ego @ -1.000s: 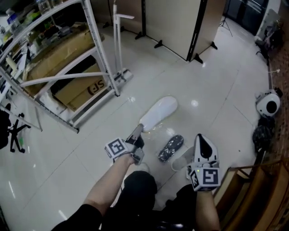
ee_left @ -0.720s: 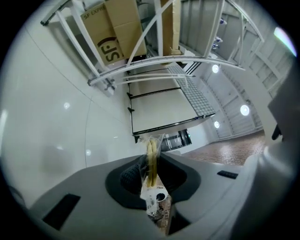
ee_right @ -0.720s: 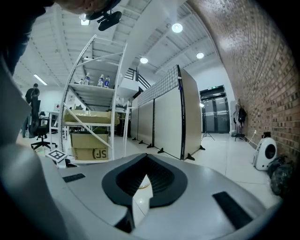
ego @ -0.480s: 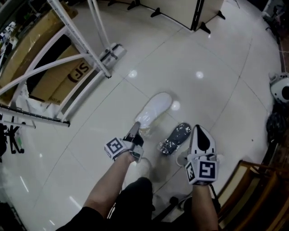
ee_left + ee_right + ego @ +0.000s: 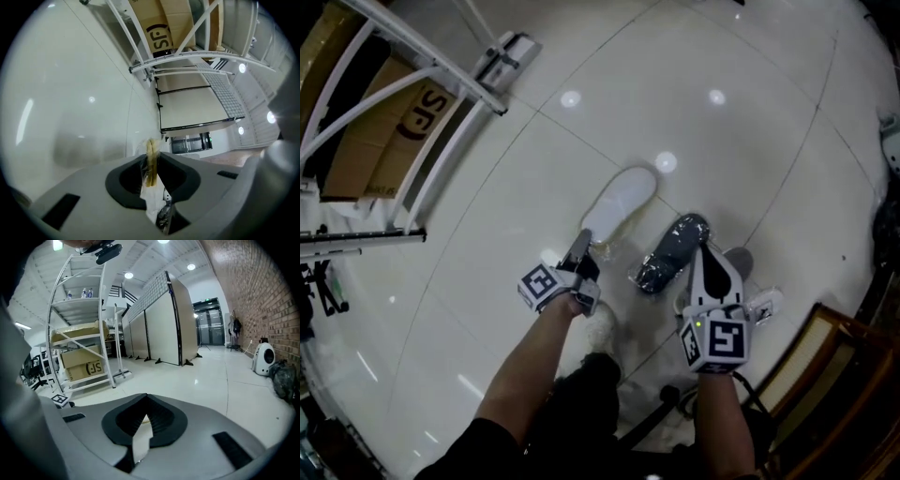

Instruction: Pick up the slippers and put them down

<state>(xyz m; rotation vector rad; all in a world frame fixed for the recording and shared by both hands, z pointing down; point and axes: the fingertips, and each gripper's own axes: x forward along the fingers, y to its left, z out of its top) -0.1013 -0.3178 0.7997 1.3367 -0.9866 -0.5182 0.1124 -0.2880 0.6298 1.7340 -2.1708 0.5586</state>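
You are lowering both grippers, bringing them closer to the floor (image 5: pixel 487 206) than a second ago. Your left gripper (image 5: pixel 581 249) is clamping the edge of the white slipper (image 5: pixel 621 199). Your right gripper (image 5: pixel 706 255) is pinching a thin white edge, apparently belonging to the dark slipper (image 5: pixel 673 251). You are nearing set-down, and both slippers are staying gripped.

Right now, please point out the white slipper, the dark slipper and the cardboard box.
white slipper (image 5: pixel 622 199): head view, its middle.
dark slipper (image 5: pixel 672 250): head view, its middle.
cardboard box (image 5: pixel 377 157): head view, its brown side.
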